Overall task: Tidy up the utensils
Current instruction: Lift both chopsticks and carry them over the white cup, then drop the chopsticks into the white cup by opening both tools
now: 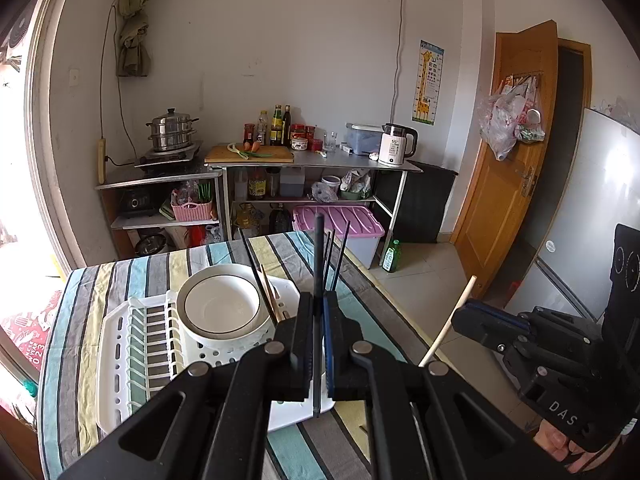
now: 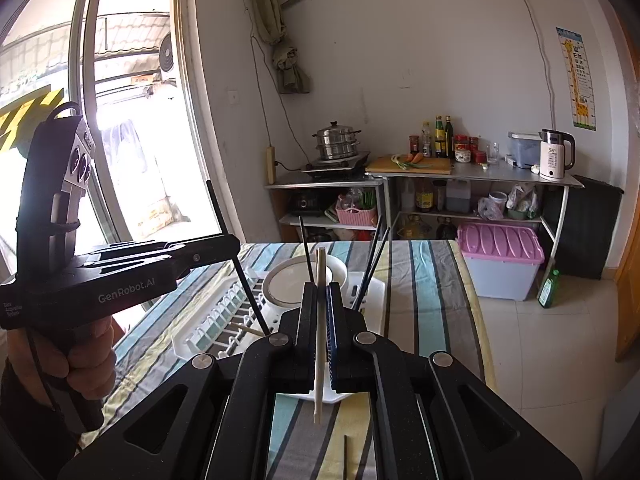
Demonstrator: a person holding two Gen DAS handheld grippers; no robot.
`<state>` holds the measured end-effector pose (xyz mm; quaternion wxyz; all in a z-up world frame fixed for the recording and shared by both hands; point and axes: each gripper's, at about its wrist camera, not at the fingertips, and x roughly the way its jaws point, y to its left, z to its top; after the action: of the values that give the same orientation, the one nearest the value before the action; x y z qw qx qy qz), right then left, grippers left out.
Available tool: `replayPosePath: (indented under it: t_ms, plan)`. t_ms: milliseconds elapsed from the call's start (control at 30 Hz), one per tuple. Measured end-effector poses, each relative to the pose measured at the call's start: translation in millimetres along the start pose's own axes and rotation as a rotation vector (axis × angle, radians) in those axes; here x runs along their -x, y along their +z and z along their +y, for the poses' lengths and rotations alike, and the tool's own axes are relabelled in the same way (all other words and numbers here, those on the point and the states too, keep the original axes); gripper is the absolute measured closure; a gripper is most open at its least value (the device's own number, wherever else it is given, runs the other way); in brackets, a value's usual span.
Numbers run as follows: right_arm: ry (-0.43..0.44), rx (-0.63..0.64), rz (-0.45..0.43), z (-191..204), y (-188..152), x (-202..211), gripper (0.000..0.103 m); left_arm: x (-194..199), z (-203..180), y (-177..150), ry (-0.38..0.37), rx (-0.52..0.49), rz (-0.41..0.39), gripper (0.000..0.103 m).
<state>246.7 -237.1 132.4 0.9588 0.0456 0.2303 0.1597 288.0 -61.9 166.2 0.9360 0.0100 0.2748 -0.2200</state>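
Note:
My left gripper (image 1: 319, 308) is shut on a black chopstick (image 1: 319, 248) that stands upright between the pads. In the right wrist view, this gripper (image 2: 236, 246) and its black chopstick (image 2: 218, 208) hang above the rack's left end. My right gripper (image 2: 321, 292) is shut on a pale wooden chopstick (image 2: 320, 272), also upright. From the left wrist, the right gripper (image 1: 459, 315) and its pale stick (image 1: 464, 294) sit off the table's right edge. Below lies a white dish rack (image 1: 120, 344) with a white bowl (image 1: 220, 304). Black chopsticks (image 1: 340, 252) and a brown one (image 1: 268, 292) lean in its holder.
The rack sits on a table with a striped cloth (image 2: 432, 280); one brown chopstick (image 2: 345, 456) lies loose on it near me. Beyond are metal shelves with a steamer pot (image 2: 336, 144) and kettle (image 2: 554, 156), a pink-lidded box (image 2: 500, 264) and a green bottle (image 2: 548, 290) on the floor.

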Motion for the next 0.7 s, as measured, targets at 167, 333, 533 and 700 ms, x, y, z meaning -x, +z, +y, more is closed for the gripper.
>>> replayPosePath:
  t_ms: [167, 333, 533, 700]
  plan:
    - [0.0, 0.003, -0.01, 0, 13, -11, 0.099, -10, 7, 14, 0.0, 0.007, -0.018, 0.098]
    - [0.0, 0.001, -0.016, -1, 23, -23, 0.099, -21, 12, 23, 0.009, 0.001, -0.021, 0.098]
    - [0.005, -0.007, -0.016, -5, 30, -39, 0.099, -37, 18, 23, 0.017, 0.001, -0.008, 0.098]
    - [0.006, -0.004, -0.013, -7, 32, -53, 0.099, -50, 24, 23, 0.024, 0.001, 0.004, 0.098]
